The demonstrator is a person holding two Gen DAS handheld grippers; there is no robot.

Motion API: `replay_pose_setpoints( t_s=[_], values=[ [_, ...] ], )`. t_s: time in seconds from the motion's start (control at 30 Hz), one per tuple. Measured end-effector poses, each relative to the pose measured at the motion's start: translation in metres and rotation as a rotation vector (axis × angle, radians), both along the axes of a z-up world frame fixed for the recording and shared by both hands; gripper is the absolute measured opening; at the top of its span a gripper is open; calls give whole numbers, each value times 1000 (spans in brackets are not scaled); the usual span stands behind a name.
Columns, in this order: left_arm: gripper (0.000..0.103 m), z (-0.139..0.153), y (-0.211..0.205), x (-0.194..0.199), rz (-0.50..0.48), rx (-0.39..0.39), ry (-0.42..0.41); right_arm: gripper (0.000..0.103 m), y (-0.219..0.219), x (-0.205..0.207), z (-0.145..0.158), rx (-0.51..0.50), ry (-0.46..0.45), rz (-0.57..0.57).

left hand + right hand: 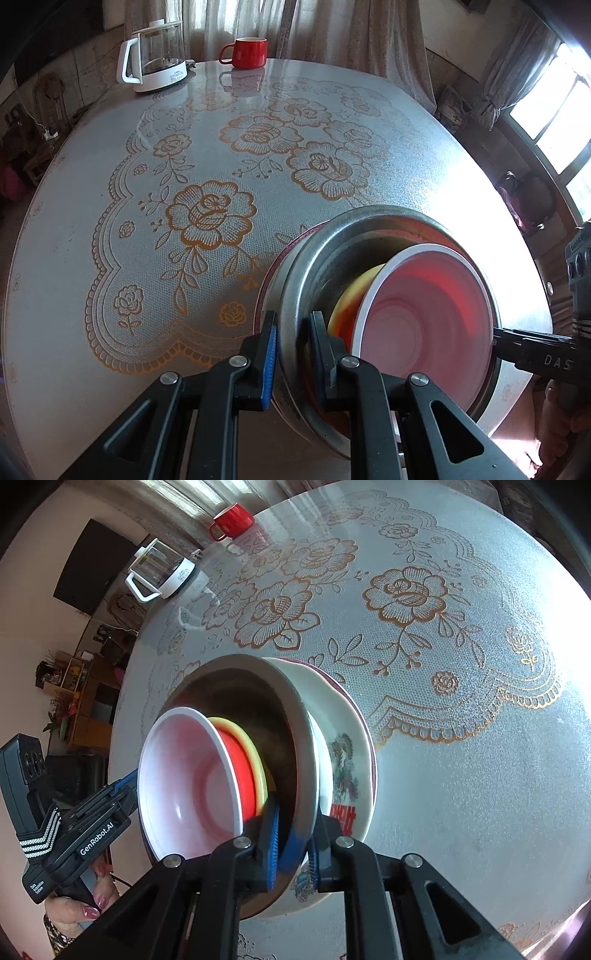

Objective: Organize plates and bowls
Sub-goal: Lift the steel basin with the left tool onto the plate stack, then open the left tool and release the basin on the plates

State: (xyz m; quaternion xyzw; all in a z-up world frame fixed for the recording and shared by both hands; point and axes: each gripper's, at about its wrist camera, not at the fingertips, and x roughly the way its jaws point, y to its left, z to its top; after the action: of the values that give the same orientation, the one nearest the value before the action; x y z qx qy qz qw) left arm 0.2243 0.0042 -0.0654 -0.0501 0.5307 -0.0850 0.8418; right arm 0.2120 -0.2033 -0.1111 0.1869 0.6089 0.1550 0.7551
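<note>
Your left claw (291,354) is pinched on the near rim of the metal bowl (306,295), one pad outside the wall and one inside, and your right claw (293,843) pinches the same rim on the opposite side. Two grips across from each other make sense: the metal bowl carries a nest of dishes, and a hold on one side alone would probably let the load tip. Both wrist views show the stack strongly tilted, though whether it is lifted off the desk (110,280) or still resting on it I cannot tell.

Inside the metal bowl you have three smaller bowls: a white-rimmed pink one (184,779) on top, a red one (236,760) under it, then a yellow one (258,764). Beneath the metal bowl sits a white porcelain bowl with a printed figure (343,764), and under that the edge of a dark red rimmed plate (373,760). That counts five bowls and one plate, nested by size so they travel as one.

Beyond the metal bowl, at the desk's far edge, stand one red mug (249,53) and one glass kettle (155,55), well apart from the stack.
</note>
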Motion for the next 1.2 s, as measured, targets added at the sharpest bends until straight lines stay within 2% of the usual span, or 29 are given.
replay_pose_setpoints(
  t_s=[0.27, 0.37, 0.47, 0.63, 0.87, 0.93, 1.13, 1.2],
  values=[
    [17, 4, 0, -2, -36, 11, -9, 14, 4, -10, 2, -35, -21, -54],
    [21, 5, 2, -3, -46, 4, -7, 14, 8, -15, 6, -81, -54, -86],
    [34, 4, 6, -3, -41, 6, -14, 23, 8, -21, 10, -134, -79, -131],
    [41, 2, 10, -5, -27, -5, -2, 24, 3, -28, 5, -107, -63, -157],
    [51, 3, 8, -13, 61, 25, -4, 23, 2, -25, 3, -101, -64, -101],
    [62, 4, 8, -18, 104, 31, -10, 23, 1, -24, 5, -114, -78, -74],
    [65, 13, 14, -41, 269, 20, -34, 24, -3, -29, 20, -142, -145, 30],
    [67, 14, 13, -46, 292, 9, -35, 24, -4, -31, 24, -142, -162, 63]
  ],
)
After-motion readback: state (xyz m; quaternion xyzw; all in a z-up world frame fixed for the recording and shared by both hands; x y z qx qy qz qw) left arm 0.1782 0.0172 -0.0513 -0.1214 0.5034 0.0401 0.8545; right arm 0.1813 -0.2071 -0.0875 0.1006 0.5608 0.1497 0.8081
